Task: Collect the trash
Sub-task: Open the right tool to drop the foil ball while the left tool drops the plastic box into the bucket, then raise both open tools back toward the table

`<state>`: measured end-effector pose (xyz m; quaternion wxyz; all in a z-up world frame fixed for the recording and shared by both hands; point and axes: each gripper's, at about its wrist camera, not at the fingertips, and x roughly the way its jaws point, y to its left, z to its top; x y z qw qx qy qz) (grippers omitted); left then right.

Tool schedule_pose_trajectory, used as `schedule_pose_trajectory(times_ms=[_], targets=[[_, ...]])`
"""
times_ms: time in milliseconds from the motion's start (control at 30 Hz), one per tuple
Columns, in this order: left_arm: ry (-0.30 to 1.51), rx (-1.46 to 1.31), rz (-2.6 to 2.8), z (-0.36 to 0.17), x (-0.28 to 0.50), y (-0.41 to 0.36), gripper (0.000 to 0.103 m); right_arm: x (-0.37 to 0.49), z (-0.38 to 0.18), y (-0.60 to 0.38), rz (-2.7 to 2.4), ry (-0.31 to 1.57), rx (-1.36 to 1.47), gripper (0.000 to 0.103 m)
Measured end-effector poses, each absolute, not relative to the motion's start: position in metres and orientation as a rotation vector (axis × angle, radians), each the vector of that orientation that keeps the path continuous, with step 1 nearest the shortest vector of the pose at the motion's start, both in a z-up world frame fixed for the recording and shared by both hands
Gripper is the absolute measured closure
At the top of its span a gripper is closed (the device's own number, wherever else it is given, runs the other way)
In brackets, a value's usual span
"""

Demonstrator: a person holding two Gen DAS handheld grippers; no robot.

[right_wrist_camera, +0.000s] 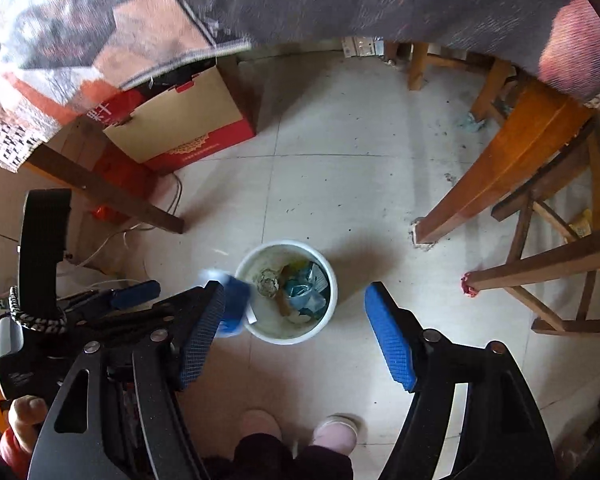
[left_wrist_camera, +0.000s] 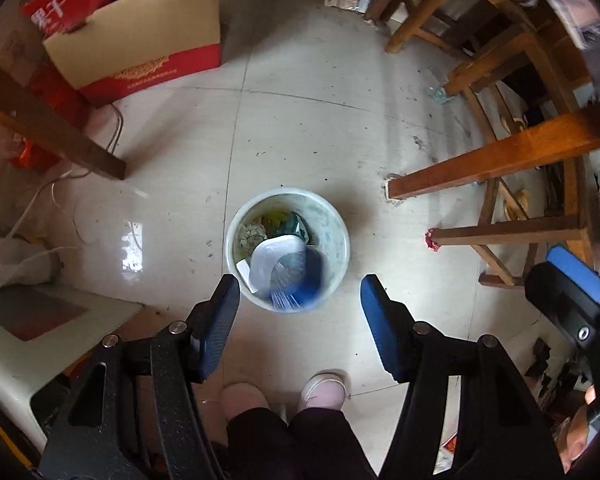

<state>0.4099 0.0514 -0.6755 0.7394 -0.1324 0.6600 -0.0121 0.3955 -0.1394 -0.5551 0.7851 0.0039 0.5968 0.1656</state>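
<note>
Both hand-held grippers hang released and empty above the round white plastic trash bucket (left_wrist_camera: 287,249) on the tiled floor: left hand-held gripper (left_wrist_camera: 300,326), right hand-held gripper (right_wrist_camera: 296,334). A blurred blue-and-clear wrapper (right_wrist_camera: 230,304) looks mid-fall at the bucket's left rim. Risk: it clips the rim and lands on the floor (left_wrist_camera: 320,120), or the near-full bucket lets it slide out.

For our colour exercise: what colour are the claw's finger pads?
Blue pads, clearest in the right wrist view.
</note>
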Motion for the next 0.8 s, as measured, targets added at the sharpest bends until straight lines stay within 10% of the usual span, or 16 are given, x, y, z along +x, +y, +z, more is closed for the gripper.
schedule_pose_trajectory(times_ms=[800], targets=[[1.091, -0.098, 0.021, -0.340, 0.345, 0.076, 0.041, 0.343, -0.287, -0.122, 0.411, 1.051, 0.060, 0.034]])
